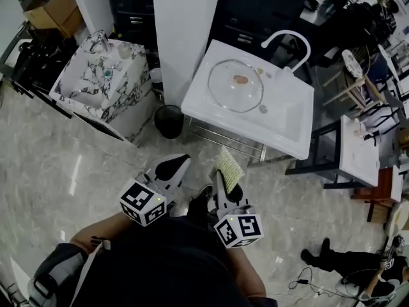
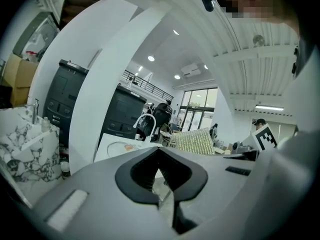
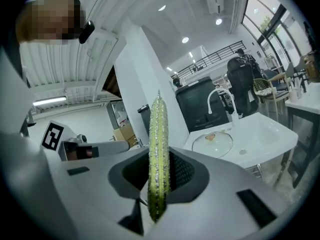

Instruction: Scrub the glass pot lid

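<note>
I had the right gripper [image 3: 159, 186] clamped on a flat, glittery yellow-green scrub pad [image 3: 159, 139]. The left gripper [image 2: 162, 179] had its jaws together, empty. A round glass lid [image 1: 235, 85] lay in the far white sink [image 1: 291, 123].

White sink unit [image 1: 287, 117] w/ curved white faucet [image 1: 285, 32] at its back edge. To its L, white pillar [image 1: 182, 24]; round black bin [image 1: 169, 121] on floor nr pillar's base. Further L, marble-pattern basin unit [image 1: 102, 85], cardboard boxes [image 1: 54, 8] behind it. Dark cabinets [image 1: 255, 11] behind sink. R side: white table [image 1: 359, 152], wooden chair [image 1: 354, 88] beyond it. Glossy grey marble floor [image 1: 64, 165]. Bottom R: a person's dark-clad legs [image 1: 339, 259].
</note>
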Tool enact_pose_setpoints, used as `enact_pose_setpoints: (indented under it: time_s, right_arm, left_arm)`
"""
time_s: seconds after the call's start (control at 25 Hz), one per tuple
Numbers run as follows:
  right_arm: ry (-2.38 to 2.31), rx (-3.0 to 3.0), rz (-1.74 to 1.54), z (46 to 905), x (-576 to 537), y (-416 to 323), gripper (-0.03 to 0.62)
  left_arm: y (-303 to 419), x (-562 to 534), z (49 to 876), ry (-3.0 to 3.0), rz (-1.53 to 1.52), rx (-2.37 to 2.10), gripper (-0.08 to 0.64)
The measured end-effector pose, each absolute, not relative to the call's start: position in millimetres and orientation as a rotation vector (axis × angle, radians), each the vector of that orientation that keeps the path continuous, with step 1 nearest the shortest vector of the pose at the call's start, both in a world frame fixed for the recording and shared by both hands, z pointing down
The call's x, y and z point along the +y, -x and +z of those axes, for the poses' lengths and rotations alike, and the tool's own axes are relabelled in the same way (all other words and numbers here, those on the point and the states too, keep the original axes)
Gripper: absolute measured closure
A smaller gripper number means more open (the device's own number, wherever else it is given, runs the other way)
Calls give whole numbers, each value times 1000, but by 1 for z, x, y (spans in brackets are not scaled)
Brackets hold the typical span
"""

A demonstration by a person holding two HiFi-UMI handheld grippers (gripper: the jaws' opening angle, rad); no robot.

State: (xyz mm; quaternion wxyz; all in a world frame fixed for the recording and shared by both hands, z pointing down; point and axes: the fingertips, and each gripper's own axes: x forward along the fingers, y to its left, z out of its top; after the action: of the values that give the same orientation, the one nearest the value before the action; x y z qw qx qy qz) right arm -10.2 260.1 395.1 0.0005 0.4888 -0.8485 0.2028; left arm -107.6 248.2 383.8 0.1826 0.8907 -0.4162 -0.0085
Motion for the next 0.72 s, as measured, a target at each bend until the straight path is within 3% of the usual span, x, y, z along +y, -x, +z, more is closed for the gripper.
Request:
enact_pose_setpoints:
  time_s: [0.72]
  right_arm:
    - [-1468,-2733,824,402,130,-126,526]
  left_arm:
    - [-21,140,372,-2475,59,-1304,560]
